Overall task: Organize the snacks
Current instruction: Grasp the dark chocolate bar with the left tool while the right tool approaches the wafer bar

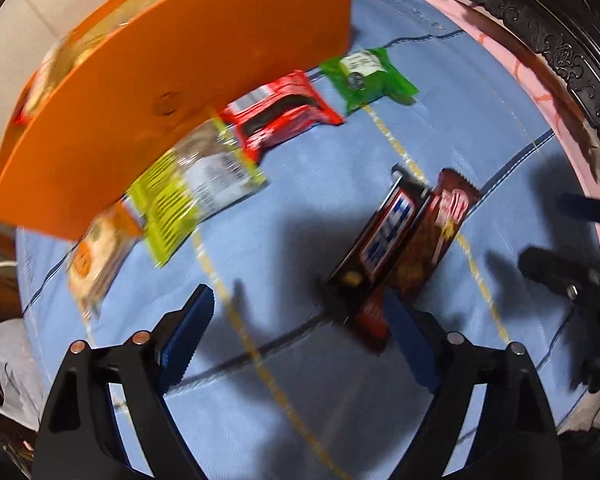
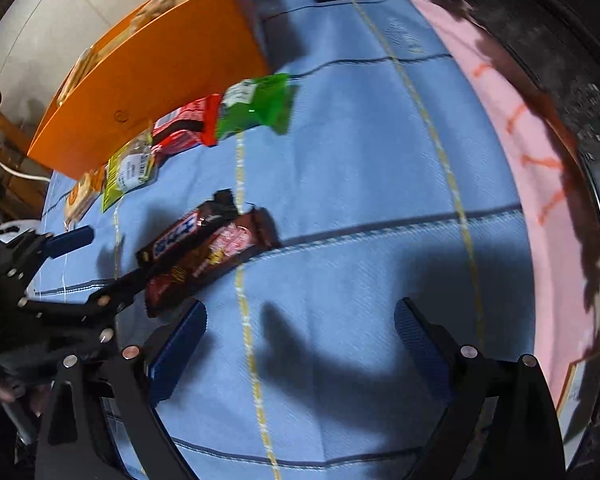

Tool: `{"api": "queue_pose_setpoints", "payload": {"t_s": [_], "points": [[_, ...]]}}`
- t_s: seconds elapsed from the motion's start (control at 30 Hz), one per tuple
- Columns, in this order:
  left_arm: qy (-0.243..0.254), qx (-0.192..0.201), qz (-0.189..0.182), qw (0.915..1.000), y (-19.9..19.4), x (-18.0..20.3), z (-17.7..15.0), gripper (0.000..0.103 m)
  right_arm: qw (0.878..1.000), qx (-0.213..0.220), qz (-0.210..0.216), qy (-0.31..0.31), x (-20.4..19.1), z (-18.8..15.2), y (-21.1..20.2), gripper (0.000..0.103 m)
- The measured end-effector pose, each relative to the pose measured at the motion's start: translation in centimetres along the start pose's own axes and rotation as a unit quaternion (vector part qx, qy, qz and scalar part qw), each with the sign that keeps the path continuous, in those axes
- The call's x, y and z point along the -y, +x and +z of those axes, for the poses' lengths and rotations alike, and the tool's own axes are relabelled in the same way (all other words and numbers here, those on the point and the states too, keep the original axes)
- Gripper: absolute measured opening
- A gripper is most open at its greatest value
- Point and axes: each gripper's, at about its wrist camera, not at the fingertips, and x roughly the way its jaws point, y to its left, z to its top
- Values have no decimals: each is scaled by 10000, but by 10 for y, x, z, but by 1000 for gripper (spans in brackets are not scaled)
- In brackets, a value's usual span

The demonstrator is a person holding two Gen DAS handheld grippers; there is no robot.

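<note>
Blue checked cloth (image 2: 360, 160) spreads beneath an orange box (image 2: 156, 80).

Both wrist cameras look steeply down, close over the blue cloth (image 1: 300, 400). Both share the two dark bars (image 2: 204, 248) at mid-frame and the orange box (image 1: 172, 92) at upper left.

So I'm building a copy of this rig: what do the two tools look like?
Both match: the left tool and right tool have black angular plastic frames, silver round rivets at the joints, and two fingers faced with dark blue textured pads. No cables or markings show.
</note>
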Motion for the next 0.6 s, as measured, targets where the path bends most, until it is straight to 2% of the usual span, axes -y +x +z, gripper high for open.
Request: {"api": "queue_pose_setpoints", "payload": {"t_s": [0.03, 0.07, 0.13, 0.27, 0.37, 0.4, 0.43, 0.47, 0.5, 0.6], "points": [[-5, -59, -69, 10000, 4, 1, 4, 71, 10000, 3, 6, 46, 4, -2, 0, 95], [-2, -137, -140, 9998, 8, 2, 7, 69, 10000, -2, 17, 79, 6, -3, 0, 95], [-53, -183, -271, 9994, 13, 0, 15, 68, 9999, -2, 20, 137, 11, -5, 0, 95], [-12, -375, -230, 9990, 29, -4, 26, 64, 9998, -1, 43, 170, 12, -7, 0, 95], [4, -329, -255, 9991, 33, -4, 34, 65, 9999, -24, 71, 117, 8, -5, 3, 95], [30, -326, -261, 9991, 33, -3, 36, 60, 9999, -32, 79, 105, 6, -4, 4, 95], [90, -296, -364, 9989, 33, -1, 39, 45, 9999, -47, 82, 79, 4, -3, 5, 95], [148, -277, -524, 9981, 34, 2, 45, 37, 9999, -62, 77, 54, 2, -3, 5, 95], [235, -231, -529, 9981, 33, 5, 50, 19, 9999, -80, 70, 24, -1, -2, 6, 95], [338, -231, -530, 9978, 32, 8, 50, 17, 9997, -190, 132, -97, -13, 2, 9, 95]]}}
